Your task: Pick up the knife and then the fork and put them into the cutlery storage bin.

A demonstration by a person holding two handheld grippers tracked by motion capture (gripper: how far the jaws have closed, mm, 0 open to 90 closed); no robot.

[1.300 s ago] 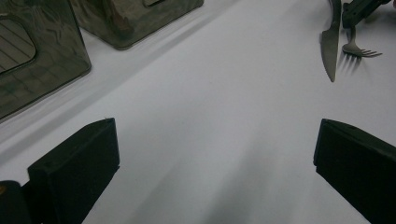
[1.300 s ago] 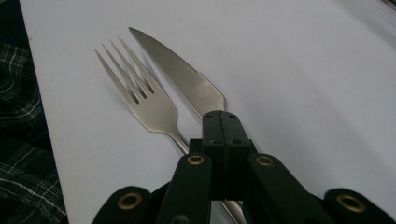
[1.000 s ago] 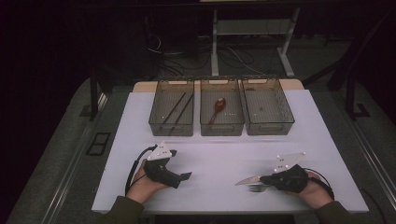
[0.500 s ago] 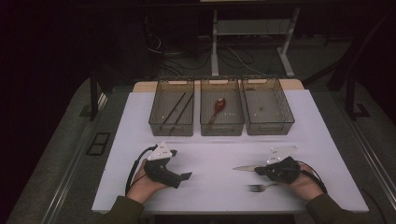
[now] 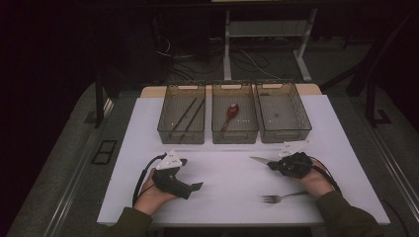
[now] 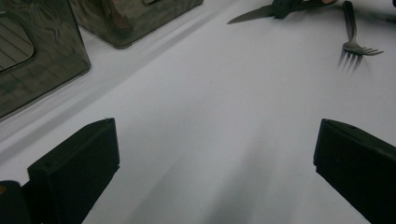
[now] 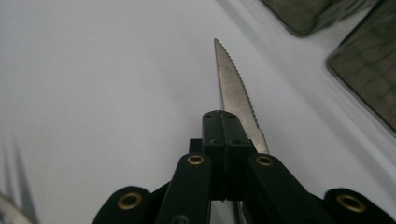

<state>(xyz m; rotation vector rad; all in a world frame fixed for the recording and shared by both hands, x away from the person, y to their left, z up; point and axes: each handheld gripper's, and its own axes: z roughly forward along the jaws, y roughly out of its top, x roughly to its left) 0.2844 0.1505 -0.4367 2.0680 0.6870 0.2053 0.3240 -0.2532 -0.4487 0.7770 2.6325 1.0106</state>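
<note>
1. Two claws: right gripper (image 5: pixel 271 164) clamped tight on knife (image 5: pixel 259 160), now lifted away from fork (image 5: pixel 276 198) left behind it
2. Left gripper (image 5: pixel 190 186) wide open, empty
3. Likely heading for empty right bin (image 5: pixel 301 124) ahead

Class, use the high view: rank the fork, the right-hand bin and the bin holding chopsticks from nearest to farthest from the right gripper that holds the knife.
Measured from the right gripper:
1. Fork, on the white table just below it, near the person's right forearm.
2. Right-hand bin, straight beyond it at the far edge.
3. Bin holding chopsticks, far left of the row.
</note>
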